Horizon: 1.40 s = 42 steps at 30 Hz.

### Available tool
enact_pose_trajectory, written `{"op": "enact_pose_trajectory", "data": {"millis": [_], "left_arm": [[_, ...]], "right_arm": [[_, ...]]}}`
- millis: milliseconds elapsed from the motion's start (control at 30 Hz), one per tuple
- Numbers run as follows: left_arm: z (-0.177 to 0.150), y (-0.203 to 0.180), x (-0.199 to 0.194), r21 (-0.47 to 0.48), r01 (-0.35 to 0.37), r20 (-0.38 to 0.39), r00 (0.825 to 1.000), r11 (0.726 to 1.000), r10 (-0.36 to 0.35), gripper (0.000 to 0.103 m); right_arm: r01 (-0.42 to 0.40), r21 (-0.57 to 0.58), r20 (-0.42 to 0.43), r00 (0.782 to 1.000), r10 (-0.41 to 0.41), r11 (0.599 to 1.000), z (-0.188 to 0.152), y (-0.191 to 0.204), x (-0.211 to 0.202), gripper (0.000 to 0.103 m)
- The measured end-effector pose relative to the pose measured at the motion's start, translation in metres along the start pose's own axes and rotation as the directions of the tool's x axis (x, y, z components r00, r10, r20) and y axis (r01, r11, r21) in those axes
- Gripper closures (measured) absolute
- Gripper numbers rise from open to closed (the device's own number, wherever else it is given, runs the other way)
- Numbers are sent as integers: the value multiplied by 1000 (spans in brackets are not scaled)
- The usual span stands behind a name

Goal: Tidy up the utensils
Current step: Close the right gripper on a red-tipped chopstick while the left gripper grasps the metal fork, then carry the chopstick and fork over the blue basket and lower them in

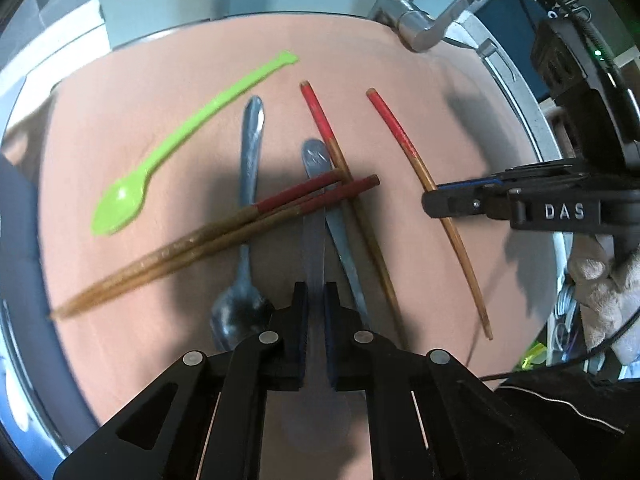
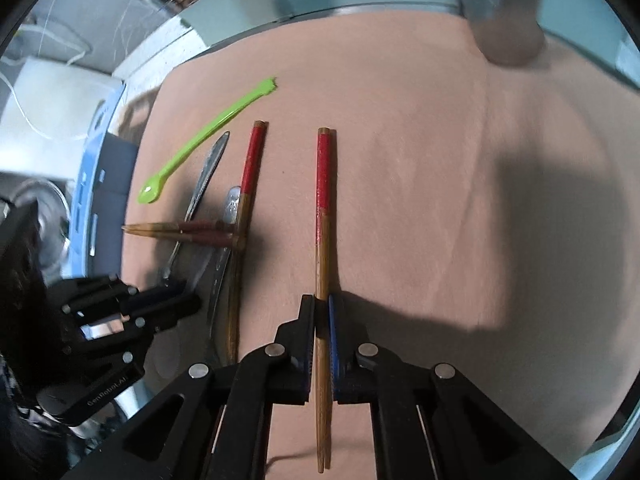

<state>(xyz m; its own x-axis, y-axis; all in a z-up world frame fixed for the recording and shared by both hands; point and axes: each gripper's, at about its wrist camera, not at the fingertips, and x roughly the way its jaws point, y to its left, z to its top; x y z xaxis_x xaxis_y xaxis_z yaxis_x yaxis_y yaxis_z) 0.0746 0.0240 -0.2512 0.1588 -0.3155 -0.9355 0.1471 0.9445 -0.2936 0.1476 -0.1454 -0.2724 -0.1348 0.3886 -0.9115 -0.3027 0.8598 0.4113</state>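
Utensils lie on a pink mat [image 1: 160,80]. My left gripper [image 1: 316,292] is shut on a translucent plastic spoon [image 1: 314,240] and shows in the right wrist view [image 2: 188,300]. My right gripper [image 2: 321,308] is shut on a red-topped chopstick [image 2: 323,184], seen in the left wrist view [image 1: 404,140] with the gripper [image 1: 430,200] on it. A green spoon [image 1: 168,160], a metal spoon [image 1: 248,200], a second metal utensil [image 1: 344,248], another red-topped chopstick [image 1: 320,120] and a dark red pair of chopsticks [image 1: 224,232] lie left of it.
A metal faucet [image 1: 416,20] stands at the mat's far right edge in the left wrist view. A blurred cup-like object [image 2: 504,12] is at the far right in the right wrist view. A blue and white appliance [image 2: 80,120] sits left of the mat.
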Motion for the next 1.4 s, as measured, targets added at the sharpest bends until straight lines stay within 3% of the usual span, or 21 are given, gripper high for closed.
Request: {"op": "enact_pose_trajectory", "data": {"millis": [200, 433, 567, 967, 1167, 1400], "left_arm": [[-9, -12, -5, -10, 83, 18, 996, 997, -83, 97], [8, -43, -9, 46, 99, 60, 993, 994, -101, 97], [12, -42, -17, 62, 101, 80, 991, 993, -106, 97], [26, -15, -68, 55, 76, 210, 974, 996, -86, 97], [22, 8, -91, 32, 48, 250, 967, 998, -55, 97], [3, 44, -132, -23, 10, 295, 955, 1000, -3, 97]], "right_arm": [[-77, 90, 19, 997, 76, 993, -19, -16, -6, 97], [-105, 167, 82, 992, 93, 980, -31, -36, -28, 97], [-114, 163, 119, 988, 95, 980, -34, -34, -46, 97], [-139, 93, 209, 971, 117, 986, -15, 13, -73, 97], [-153, 68, 205, 969, 137, 986, -6, 34, -71, 97], [-213, -10, 177, 961, 211, 977, 12, 91, -62, 97]]}}
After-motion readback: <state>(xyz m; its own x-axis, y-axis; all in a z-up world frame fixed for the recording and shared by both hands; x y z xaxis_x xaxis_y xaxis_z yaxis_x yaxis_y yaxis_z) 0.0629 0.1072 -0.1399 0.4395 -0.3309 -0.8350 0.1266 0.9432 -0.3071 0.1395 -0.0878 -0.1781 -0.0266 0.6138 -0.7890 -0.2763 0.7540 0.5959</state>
